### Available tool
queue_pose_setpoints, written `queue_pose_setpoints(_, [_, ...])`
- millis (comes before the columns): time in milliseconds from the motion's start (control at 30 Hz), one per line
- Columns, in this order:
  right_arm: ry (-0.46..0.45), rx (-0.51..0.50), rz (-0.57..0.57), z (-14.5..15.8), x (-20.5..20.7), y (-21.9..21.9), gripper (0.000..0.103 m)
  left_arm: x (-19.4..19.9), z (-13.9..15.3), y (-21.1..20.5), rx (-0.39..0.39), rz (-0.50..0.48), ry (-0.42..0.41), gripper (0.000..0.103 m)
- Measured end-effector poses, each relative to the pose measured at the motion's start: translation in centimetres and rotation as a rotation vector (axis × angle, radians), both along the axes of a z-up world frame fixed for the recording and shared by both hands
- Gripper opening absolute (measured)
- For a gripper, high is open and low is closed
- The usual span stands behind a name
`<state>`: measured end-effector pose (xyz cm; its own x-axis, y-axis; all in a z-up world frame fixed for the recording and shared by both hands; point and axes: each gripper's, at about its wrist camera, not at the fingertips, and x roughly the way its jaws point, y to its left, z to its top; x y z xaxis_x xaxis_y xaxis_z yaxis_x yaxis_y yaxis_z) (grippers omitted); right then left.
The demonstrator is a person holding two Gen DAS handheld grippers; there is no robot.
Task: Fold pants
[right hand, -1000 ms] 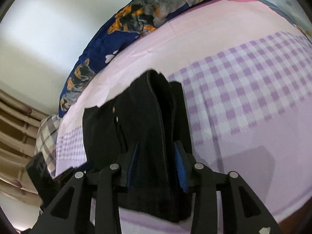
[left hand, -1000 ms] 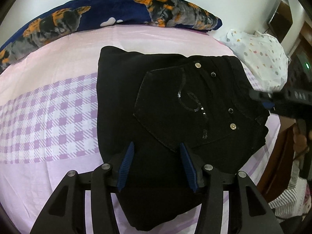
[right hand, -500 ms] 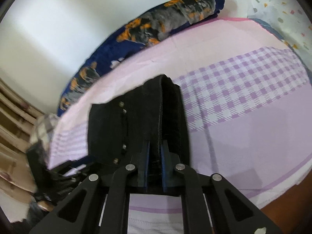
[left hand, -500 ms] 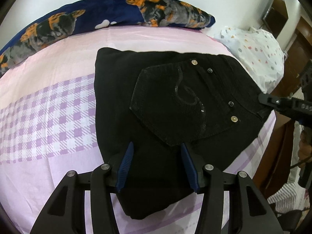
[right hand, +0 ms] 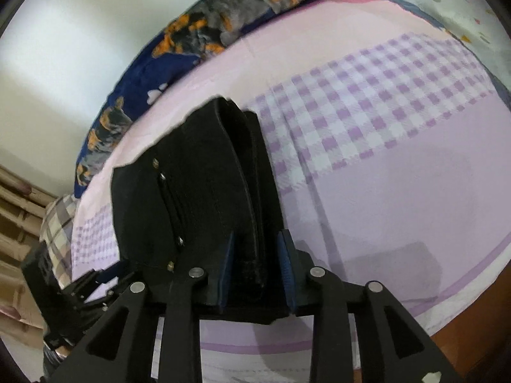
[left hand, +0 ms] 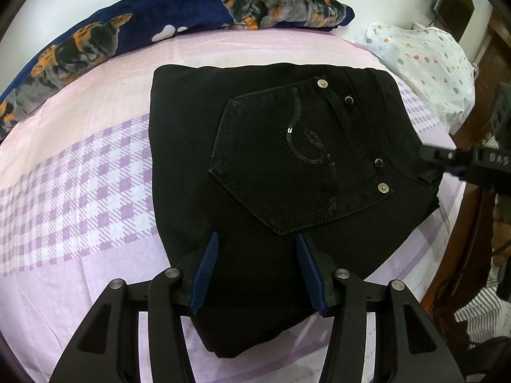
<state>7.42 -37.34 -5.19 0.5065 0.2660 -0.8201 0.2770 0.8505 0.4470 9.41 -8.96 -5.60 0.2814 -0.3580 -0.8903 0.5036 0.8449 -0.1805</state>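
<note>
Black pants (left hand: 287, 159) lie folded into a thick rectangle on the bed, back pocket (left hand: 281, 172) with studs facing up. My left gripper (left hand: 258, 268) hangs open just over their near end, its blue pads apart with cloth below them. At the waistband end sits my right gripper (right hand: 255, 255), its tip also showing in the left wrist view as the right gripper (left hand: 447, 159). Its jaws are opening. The stacked folded edge of the pants (right hand: 198, 191) stands between the pads, which no longer press on it.
The pink and purple checked sheet (left hand: 80, 175) covers the bed. A dark blue patterned pillow (left hand: 159, 12) lies along the far side. A white spotted bundle (left hand: 431, 60) sits at the far right corner. The wooden bed edge (right hand: 472, 335) and a person's striped clothing (left hand: 479, 312) are nearby.
The right gripper clamped shut on the pants' folded edge half a second ago and has now spread apart again. The pants lie flatter and squarer. The left gripper barely moved.
</note>
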Motion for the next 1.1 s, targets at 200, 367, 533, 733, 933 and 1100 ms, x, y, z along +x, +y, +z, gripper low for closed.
queue_pose_setpoints(200, [-0.111,-0.103,0.006,3.9,1.5,0.7,0.027,0.0,0.0,-0.2,0.008,0.000,-0.006,0.052])
queue_pose_setpoints(367, [-0.155,-0.175,0.057,5.3,4.7,2.6,0.027,-0.1,0.0,-0.1,0.010,-0.001,-0.010,0.052])
queue_pose_setpoints(533, [-0.180,-0.242,0.060,4.7,7.2,4.0,0.026,-0.2,0.0,-0.1,0.014,-0.003,-0.014,0.052])
queue_pose_setpoints(733, [-0.090,-0.302,0.095,1.4,8.2,4.6,0.022,-0.2,0.0,0.0,0.003,-0.001,-0.011,0.052])
queue_pose_setpoints(933, [-0.031,-0.304,0.142,-0.4,5.8,5.0,0.022,-0.1,0.0,0.1,0.000,-0.001,-0.009,0.052])
queue_pose_setpoints(1100, [-0.019,-0.324,0.161,-0.8,2.8,5.7,0.022,-0.1,0.0,0.2,0.000,0.000,-0.009,0.052])
